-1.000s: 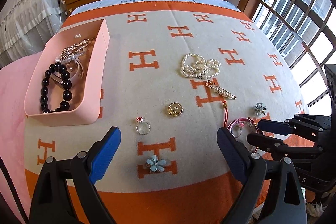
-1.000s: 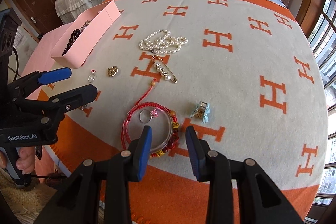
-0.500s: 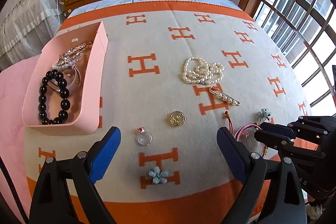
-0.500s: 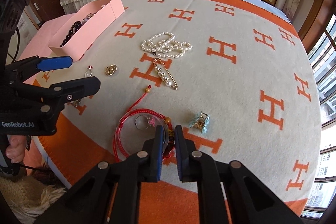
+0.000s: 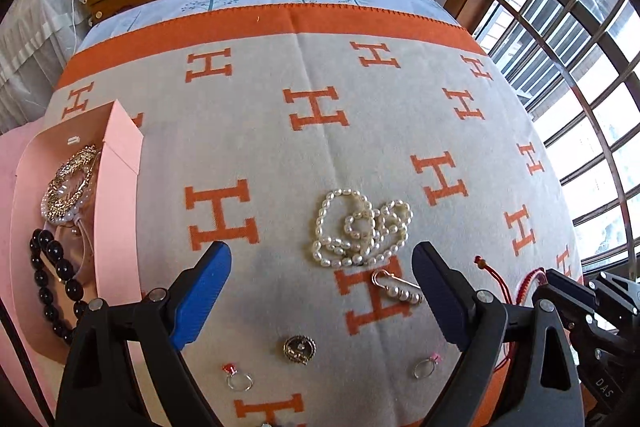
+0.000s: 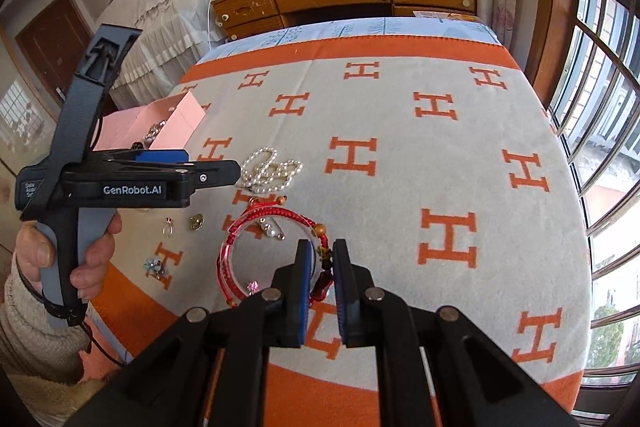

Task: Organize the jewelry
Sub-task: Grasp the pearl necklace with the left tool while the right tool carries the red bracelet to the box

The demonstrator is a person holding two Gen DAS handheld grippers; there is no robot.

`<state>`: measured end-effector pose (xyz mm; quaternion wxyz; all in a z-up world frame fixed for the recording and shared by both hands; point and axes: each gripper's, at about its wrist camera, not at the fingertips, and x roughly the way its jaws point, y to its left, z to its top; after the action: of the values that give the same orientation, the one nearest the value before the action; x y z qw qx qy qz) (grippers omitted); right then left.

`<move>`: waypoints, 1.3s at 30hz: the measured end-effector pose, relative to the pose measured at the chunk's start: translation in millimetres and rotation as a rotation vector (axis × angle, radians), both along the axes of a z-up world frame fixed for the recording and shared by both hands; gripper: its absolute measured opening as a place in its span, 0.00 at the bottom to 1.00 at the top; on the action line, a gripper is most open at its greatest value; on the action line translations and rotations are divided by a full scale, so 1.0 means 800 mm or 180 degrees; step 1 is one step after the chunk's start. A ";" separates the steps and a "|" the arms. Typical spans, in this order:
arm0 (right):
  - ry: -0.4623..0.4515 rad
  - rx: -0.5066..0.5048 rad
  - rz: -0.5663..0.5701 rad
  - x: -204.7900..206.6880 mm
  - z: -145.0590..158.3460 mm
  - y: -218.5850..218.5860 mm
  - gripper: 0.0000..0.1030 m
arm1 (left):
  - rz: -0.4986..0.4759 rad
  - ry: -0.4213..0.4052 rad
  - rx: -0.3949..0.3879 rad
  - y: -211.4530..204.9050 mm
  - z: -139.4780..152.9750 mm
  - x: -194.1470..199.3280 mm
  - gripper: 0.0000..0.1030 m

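Box (image 5: 120, 195) at blanket's (image 5: 360, 131) left edge, pearl necklace (image 5: 360, 231) mid-blanket, pin (image 5: 396, 287) just before it, rings nearest.

A: Bright daylight pours in from the window (image 5: 580, 75) on the right, panes nearly blown out.
B: Yeah, heavy fisheye bending, black corners, only soft shadows on the blanket (image 5: 360, 131).
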<state>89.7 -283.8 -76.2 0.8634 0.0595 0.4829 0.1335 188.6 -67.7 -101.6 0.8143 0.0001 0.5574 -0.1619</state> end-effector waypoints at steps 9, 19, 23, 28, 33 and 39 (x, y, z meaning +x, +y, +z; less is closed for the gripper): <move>0.0008 0.0152 -0.0061 0.002 -0.004 -0.017 0.10 | -0.0023 0.0247 -0.0022 -0.020 -0.013 0.028 0.75; -0.0001 0.0248 -0.0107 -0.003 -0.005 -0.030 0.10 | -0.0012 0.0443 0.0190 -0.037 -0.038 0.039 0.60; 0.0007 0.0271 -0.0115 -0.005 -0.006 -0.032 0.10 | -0.0051 0.0408 0.0309 -0.050 -0.039 0.042 0.58; 0.0002 0.0298 -0.0152 -0.008 -0.006 -0.036 0.10 | 0.0041 0.0563 0.0228 -0.047 -0.037 0.052 0.11; -0.0036 0.0305 -0.0167 -0.013 -0.001 -0.038 0.10 | 0.0149 0.0572 0.0061 -0.031 -0.030 0.045 0.03; -0.0113 0.0285 -0.0139 -0.017 0.010 -0.033 0.10 | 0.0183 0.0318 -0.0074 -0.007 0.015 0.022 0.03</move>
<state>76.0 -309.8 -68.2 0.8710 0.1062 0.4596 0.1371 206.4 -73.1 -89.3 0.7897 -0.0334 0.5952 -0.1446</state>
